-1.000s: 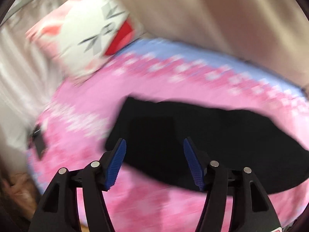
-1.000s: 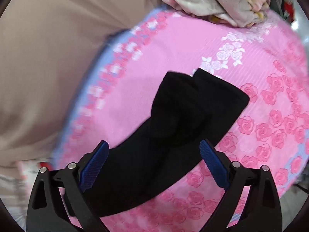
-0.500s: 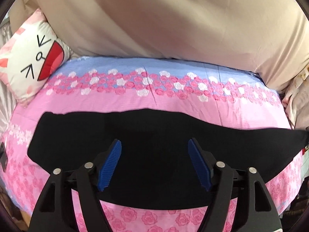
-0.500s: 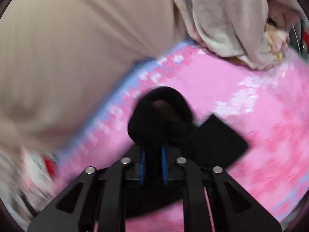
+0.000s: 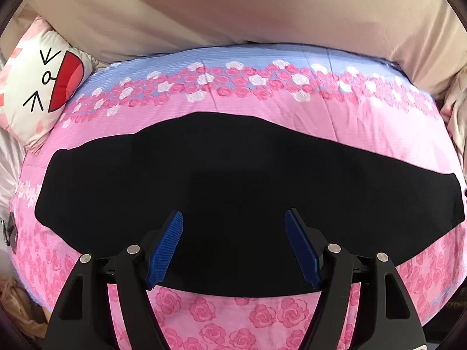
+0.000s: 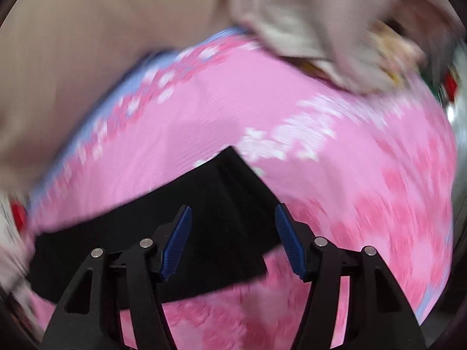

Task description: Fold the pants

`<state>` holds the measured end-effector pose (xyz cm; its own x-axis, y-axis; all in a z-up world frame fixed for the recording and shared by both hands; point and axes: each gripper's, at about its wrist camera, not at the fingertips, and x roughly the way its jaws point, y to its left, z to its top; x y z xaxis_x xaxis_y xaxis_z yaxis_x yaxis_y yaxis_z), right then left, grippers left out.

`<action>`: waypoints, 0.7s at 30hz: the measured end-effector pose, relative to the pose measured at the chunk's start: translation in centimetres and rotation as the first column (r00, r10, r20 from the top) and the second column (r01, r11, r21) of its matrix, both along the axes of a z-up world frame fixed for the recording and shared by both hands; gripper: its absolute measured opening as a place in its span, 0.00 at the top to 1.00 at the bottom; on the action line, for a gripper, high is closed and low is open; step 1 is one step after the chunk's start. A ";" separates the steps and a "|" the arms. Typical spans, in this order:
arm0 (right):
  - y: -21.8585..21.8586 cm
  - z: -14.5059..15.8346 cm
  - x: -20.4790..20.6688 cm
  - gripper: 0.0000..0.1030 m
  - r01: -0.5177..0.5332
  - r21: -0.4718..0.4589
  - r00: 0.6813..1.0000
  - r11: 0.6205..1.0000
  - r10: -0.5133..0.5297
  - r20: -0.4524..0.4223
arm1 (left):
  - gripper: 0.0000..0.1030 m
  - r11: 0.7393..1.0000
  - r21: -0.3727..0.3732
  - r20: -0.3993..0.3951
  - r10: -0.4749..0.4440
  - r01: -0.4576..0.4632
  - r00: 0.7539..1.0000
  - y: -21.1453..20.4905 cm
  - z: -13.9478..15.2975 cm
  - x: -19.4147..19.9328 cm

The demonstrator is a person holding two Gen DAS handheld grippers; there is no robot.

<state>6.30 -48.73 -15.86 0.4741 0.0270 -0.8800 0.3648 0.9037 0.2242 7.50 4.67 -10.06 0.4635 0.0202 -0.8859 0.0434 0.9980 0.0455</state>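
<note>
The black pants lie flat along the bed, stretched left to right as one long dark band on the pink rose-print bedspread, apparently already doubled leg on leg, though the dark cloth hides any seam or layer line. In the right wrist view one end of the pants shows a square corner, and that view is smeared with motion blur. The left tool hovers over the middle of the band with its jaws wide apart and nothing between them. The right tool hangs over the end portion, jaws likewise spread and empty. Around the garment: a cartoon-face pillow at the left head of the bed, a beige drape behind, and a heap of crumpled pale cloth at the right end, clear of the pants. Judged from this layout, the next fold is crosswise, one end carried over toward the other. Risks: a tool closing on only the top layer would peel the legs apart and undo the lengthwise fold; a pinch that also catches the bedspread would drag the sheet along; and since the cloth is limp and uniformly black, a misjudged edge could leave the ends skewed or bunched. Whether the near hem reaches the mattress edge cannot be told.
</note>
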 end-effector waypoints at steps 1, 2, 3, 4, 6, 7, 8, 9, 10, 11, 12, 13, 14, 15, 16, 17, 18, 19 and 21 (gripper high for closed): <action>0.3 -1.3 1.4 0.63 -0.047 0.013 0.998 0.999 0.048 -0.036 | 0.32 1.000 0.023 -0.002 0.000 0.000 1.000 -0.3 -0.1 -0.1; 0.9 -2.6 2.3 0.89 -0.096 0.010 0.993 0.995 0.096 -0.075 | 0.32 0.999 0.035 -0.004 -0.003 0.004 1.000 -0.5 -0.2 -0.2; 1.3 -2.2 2.9 0.94 -0.130 -0.023 0.989 0.991 0.128 -0.074 | 0.32 0.998 0.058 -0.005 0.004 -0.003 1.000 -0.5 -0.3 -0.5; 1.7 -1.7 3.3 0.94 -0.166 -0.054 0.984 0.985 0.161 -0.077 | 0.32 0.997 0.070 -0.006 0.010 -0.010 1.000 -0.4 -0.3 -0.6; 1.5 0.4 3.9 0.94 -0.197 -0.144 0.980 0.970 0.193 -0.040 | 0.32 0.996 0.088 0.000 0.036 -0.035 0.999 0.1 -0.2 -1.1; 1.0 0.8 4.0 0.94 -0.188 -0.160 0.982 0.969 0.187 -0.024 | 0.29 0.994 0.091 0.004 0.056 -0.056 0.998 0.7 -0.2 -1.4; 0.3 0.7 4.5 0.94 -0.187 -0.175 0.982 0.967 0.185 -0.033 | 0.27 0.993 0.093 0.003 0.070 -0.070 0.998 1.1 -0.4 -1.6; -0.4 -0.8 4.8 0.94 -0.196 -0.188 0.979 0.962 0.182 -0.088 | 0.27 0.991 0.100 -0.004 0.089 -0.089 0.996 1.6 -0.9 -1.8; -0.9 -2.6 5.3 0.94 -0.201 -0.195 0.974 0.960 0.176 -0.139 | 0.27 0.989 0.107 -0.017 0.100 -0.098 0.995 1.8 -1.4 -1.9; -1.3 -4.0 5.4 0.94 -0.215 -0.175 0.968 0.961 0.187 -0.166 | 0.27 0.988 0.114 -0.029 0.109 -0.105 0.994 2.0 -1.9 -1.9; -1.3 -4.7 5.5 0.91 -0.223 -0.176 0.969 0.959 0.199 -0.144 | 0.27 0.986 0.122 -0.037 0.118 -0.113 0.992 2.2 -2.4 -2.0; -1.2 -4.6 5.2 0.87 -0.226 -0.182 0.968 0.957 0.201 -0.148 | 0.27 0.983 0.134 -0.045 0.130 -0.123 0.991 2.5 -2.8 -2.1; -1.2 -4.4 5.4 0.79 -0.218 -0.185 0.969 0.958 0.191 -0.153 | 0.27 0.981 0.142 -0.046 0.138 -0.130 0.989 2.7 -3.0 -2.3; -1.2 -3.7 5.2 0.76 -0.206 -0.198 0.973 0.958 0.180 -0.142 | 0.27 0.980 0.144 -0.043 0.146 -0.138 0.988 2.8 -3.2 -2.5; -1.1 -2.7 4.9 0.76 -0.180 -0.232 0.981 0.956 0.159 -0.108 | 0.27 0.977 0.150 -0.042 0.157 -0.149 0.987 3.2 -3.4 -2.7; -1.0 -1.3 4.4 0.76 -0.136 -0.251 0.990 0.958 0.125 -0.058 | 0.27 0.974 0.159 -0.043 0.168 -0.159 0.985 3.5 -3.6 -2.8; -1.1 0.2 4.1 0.76 -0.104 -0.247 0.995 0.963 0.102 -0.022 | 0.27 0.971 0.166 -0.044 0.179 -0.170 0.983 4.0 -3.7 -2.8; -0.9 1.1 4.0 0.75 -0.084 -0.233 0.996 0.969 0.089 0.012 | 0.27 0.966 0.178 -0.041 0.198 -0.188 0.979 4.8 -3.9 -2.7; 1.4 3.0 3.5 0.74 -0.115 -0.170 0.989 0.979 0.128 0.069 | 0.27 0.953 0.206 -0.029 0.234 -0.223 0.972 6.6 -4.2 -2.6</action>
